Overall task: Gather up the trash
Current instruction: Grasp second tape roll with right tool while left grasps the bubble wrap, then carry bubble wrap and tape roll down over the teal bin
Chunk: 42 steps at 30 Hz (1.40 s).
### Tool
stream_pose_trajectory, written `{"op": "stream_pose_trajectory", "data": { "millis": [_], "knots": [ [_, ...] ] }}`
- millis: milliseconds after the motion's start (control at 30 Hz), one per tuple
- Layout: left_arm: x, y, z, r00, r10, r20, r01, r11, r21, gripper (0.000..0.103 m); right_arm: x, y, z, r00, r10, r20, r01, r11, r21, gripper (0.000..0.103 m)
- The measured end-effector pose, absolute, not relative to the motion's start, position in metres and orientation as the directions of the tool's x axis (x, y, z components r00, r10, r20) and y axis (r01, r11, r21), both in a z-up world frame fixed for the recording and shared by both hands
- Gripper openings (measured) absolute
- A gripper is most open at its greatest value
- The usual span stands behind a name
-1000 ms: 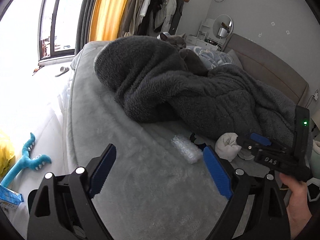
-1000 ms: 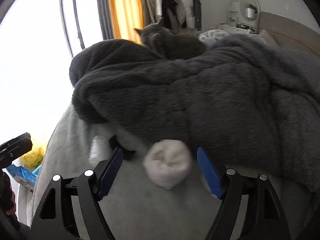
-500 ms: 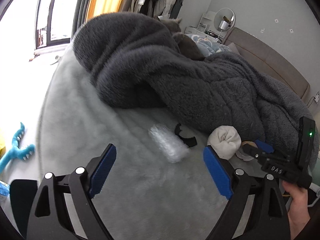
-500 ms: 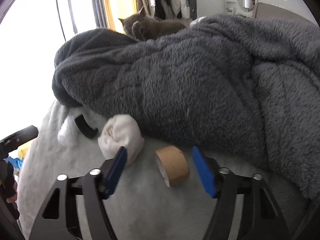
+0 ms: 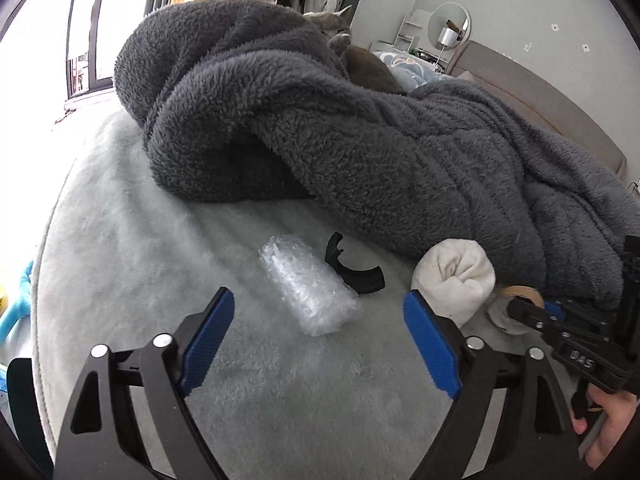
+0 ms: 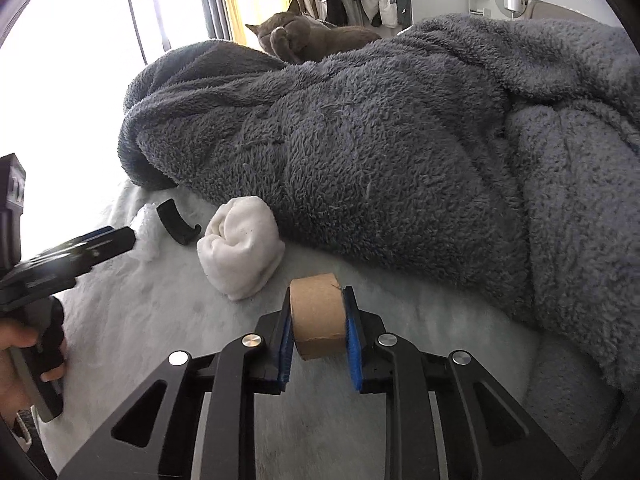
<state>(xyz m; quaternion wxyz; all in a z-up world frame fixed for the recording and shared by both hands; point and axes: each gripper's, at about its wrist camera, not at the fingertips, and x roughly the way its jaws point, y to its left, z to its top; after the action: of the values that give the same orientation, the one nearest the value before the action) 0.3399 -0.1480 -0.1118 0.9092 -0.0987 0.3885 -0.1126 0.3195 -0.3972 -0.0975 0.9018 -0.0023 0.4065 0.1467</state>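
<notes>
My right gripper (image 6: 317,334) is shut on a brown cardboard tape roll (image 6: 318,316), held just above the pale bed sheet; the roll's top also shows in the left wrist view (image 5: 522,293). My left gripper (image 5: 320,344) is open and empty, with a clear bubble-wrap wad (image 5: 306,284) lying just ahead between its fingers. A black curved plastic piece (image 5: 354,270) lies beside the wad, and a rolled white sock (image 5: 456,280) lies to its right. In the right wrist view the sock (image 6: 240,250) and the black piece (image 6: 176,222) lie left of the roll.
A large dark grey fleece blanket (image 5: 360,136) is heaped across the bed behind the items. A grey cat (image 6: 304,38) lies on top of it. The bed's left edge drops to the floor with a teal toy (image 5: 16,312). Headboard (image 5: 532,96) at far right.
My right gripper has moved from the sock to the tape roll and shut on it. My left gripper has moved in closer to the bubble-wrap wad and stays open.
</notes>
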Motion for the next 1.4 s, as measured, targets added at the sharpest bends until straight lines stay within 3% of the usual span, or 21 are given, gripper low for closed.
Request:
{"op": "stream_pose_trajectory", "data": {
  "millis": [333, 500, 1000, 1400],
  "knots": [
    [0.351, -0.149, -0.121, 0.634, -0.267, -0.726, 0.120, 0.961, -0.249, 0.058, 0.308, -0.398, -0.074, 0.647, 0.305, -0.699, -0.278, 0.948, 0.156, 0.022],
    [0.355, -0.143, -0.123, 0.610, -0.309, -0.730, 0.121, 0.946, -0.300, 0.044, 0.304, -0.382, -0.062, 0.651, 0.328, -0.684, -0.305, 0.939, 0.160, 0.022],
    [0.325, -0.109, -0.084, 0.648, -0.310, -0.695, 0.220, 0.951, -0.219, 0.043, 0.303, -0.322, -0.045, 0.623, 0.414, -0.663, -0.358, 0.905, 0.228, 0.022],
    [0.306, -0.082, -0.079, 0.612, -0.334, -0.717, 0.308, 0.935, -0.173, 0.043, 0.308, -0.254, -0.031, 0.605, 0.464, -0.647, -0.417, 0.877, 0.239, 0.022]
  ]
}}
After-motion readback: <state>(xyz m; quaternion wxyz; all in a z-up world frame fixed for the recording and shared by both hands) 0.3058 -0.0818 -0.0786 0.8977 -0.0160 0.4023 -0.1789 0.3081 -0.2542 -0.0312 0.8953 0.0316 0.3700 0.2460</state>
